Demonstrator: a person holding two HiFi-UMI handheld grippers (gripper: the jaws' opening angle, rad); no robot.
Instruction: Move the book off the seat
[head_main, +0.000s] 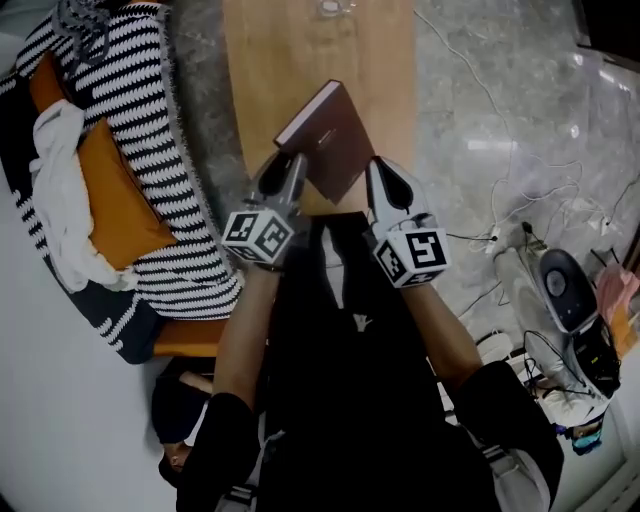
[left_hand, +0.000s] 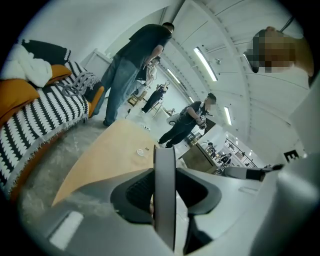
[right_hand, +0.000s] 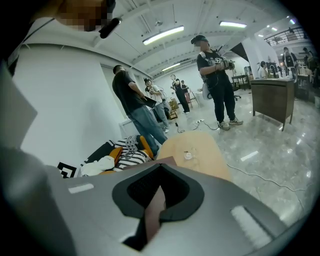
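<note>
Both forearms reach forward side by side, bare below dark sleeves. The left tongs (head_main: 288, 172) and right tongs (head_main: 384, 180) point ahead and slightly down. Each is clamped on a near edge of the book (head_main: 325, 138), one on either side.

A polished grey marble floor (head_main: 500, 120) mirrors the ceiling strip lights (right_hand: 162, 35) between white walls (right_hand: 65, 100). A long pale wooden table (head_main: 280, 60) stands beside a sofa (head_main: 100, 310) draped in a striped throw (head_main: 150, 120), with an orange cushion (head_main: 115, 195). Cables (head_main: 500, 235) trail across the floor, and people (right_hand: 132, 100) stand near a dark counter (right_hand: 272, 97).
</note>
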